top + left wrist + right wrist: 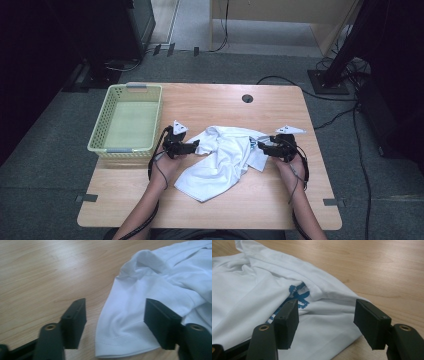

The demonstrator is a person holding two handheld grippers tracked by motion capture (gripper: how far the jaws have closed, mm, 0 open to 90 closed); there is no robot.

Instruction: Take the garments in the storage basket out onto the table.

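The crumpled white T-shirt lies on the table between both grippers. The left gripper straddles a hemmed sleeve edge, the right gripper a fold beside blue print; neither pinches yet. Each should probably seat the cloth deep between its pads before closing.

A: The high view looks forward and down over the whole desk.

B: And the gripper views?

A: Each sits low, close, looking along its own fingers across the wood. All three share the white shirt.
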